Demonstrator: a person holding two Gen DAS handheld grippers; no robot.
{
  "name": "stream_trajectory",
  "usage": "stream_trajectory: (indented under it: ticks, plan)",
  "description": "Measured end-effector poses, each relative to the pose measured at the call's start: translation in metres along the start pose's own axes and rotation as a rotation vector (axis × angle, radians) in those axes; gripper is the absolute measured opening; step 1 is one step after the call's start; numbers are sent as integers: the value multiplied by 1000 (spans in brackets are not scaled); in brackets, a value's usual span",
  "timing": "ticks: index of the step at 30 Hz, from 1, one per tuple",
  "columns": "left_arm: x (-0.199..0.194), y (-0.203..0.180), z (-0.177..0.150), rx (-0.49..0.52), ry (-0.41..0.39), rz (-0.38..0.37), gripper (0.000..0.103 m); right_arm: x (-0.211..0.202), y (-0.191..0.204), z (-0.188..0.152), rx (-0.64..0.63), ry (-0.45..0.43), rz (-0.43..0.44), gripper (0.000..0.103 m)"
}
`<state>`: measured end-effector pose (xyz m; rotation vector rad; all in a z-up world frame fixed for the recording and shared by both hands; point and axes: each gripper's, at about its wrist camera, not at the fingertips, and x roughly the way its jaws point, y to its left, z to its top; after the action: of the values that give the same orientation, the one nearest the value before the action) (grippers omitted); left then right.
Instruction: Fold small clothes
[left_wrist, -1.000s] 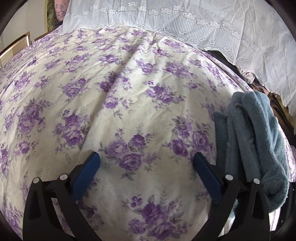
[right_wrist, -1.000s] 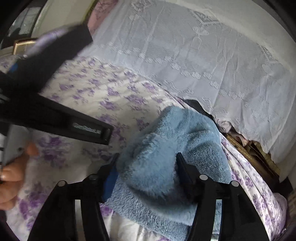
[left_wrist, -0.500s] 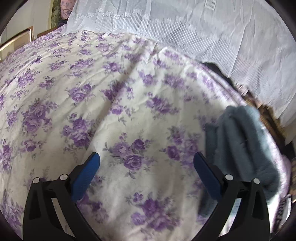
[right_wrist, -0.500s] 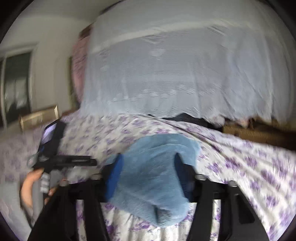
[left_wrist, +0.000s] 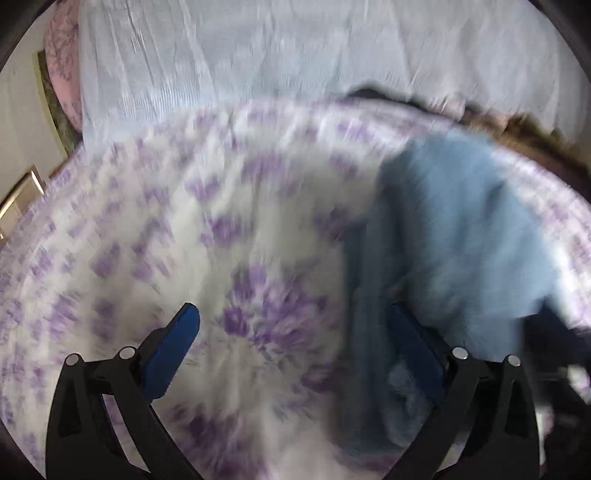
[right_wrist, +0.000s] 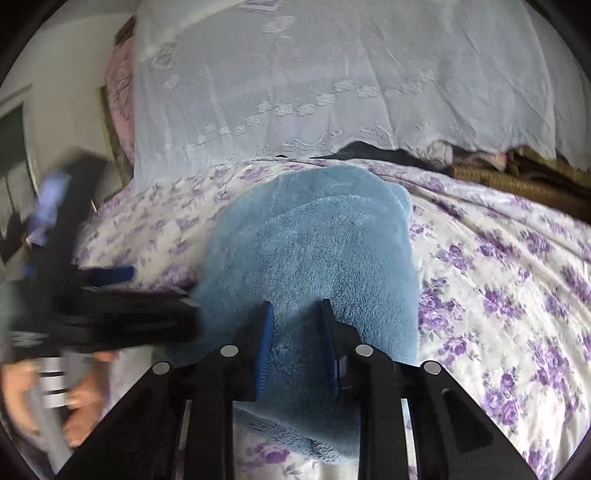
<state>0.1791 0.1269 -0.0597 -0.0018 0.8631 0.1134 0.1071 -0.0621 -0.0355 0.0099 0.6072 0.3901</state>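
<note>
The blue garment (right_wrist: 314, 254) is laid on the floral bed (right_wrist: 517, 280) and pinched by the right tool (right_wrist: 295, 314), whose jaws have just been closing. The left tool (left_wrist: 291, 317) is held wide, nothing gripped.

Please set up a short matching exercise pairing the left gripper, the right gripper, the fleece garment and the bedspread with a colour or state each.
Things:
1. left gripper
2. right gripper
3. fleece garment
4. bedspread

States or colours:
A. white with purple flowers
B. closed on blue fleece
C. light blue, lying on the bed
D. jaws wide apart, nothing pressed between them

Pairs: 1-D, 2-B, 3-C, 4-A
</note>
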Motion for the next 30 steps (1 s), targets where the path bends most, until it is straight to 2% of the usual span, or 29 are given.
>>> stream_trajectory:
  ticks: [1,2,3,6,9,12,14,17,21,22,23,26,28,30]
  plan:
    - [12,15,-2,-76,44,-77,99,0,2,1,-5,6,9,26]
    - [14,24,1,-122,79,-121,99,0,3,1,-6,6,6,26]
    - [14,26,3,-126,87,-124,99,0,2,0,-4,3,5,26]
    - [13,22,1,-99,62,-59,99,-2,-1,4,9,8,33,26]
    - [-7,32,5,-114,30,-28,99,-17,-12,18,57,-20,67,27]
    - [-44,41,23,-138,-70,-64,99,-33,-25,40,98,-77,71,34]
    - [-50,34,35,-109,-78,-87,98,-29,-34,58,108,-94,35,35]
    - [-48,9,53,-68,-80,-88,98,-8,-52,83,153,-81,4,35]
    - [-4,-21,67,-45,2,-103,99,35,-70,99,216,-45,8,35]
    - [9,-25,64,-41,21,-84,99,46,-71,100,212,-30,12,35]
    - [23,-27,61,-42,32,-79,99,65,-72,97,208,22,32,35]
    - [44,-21,48,-69,27,-123,99,106,-80,77,279,146,96,36]
    - [46,-23,50,-54,23,-130,99,110,-88,71,321,137,122,36]
    - [47,-27,48,-46,3,-115,99,111,-86,71,284,149,113,37]
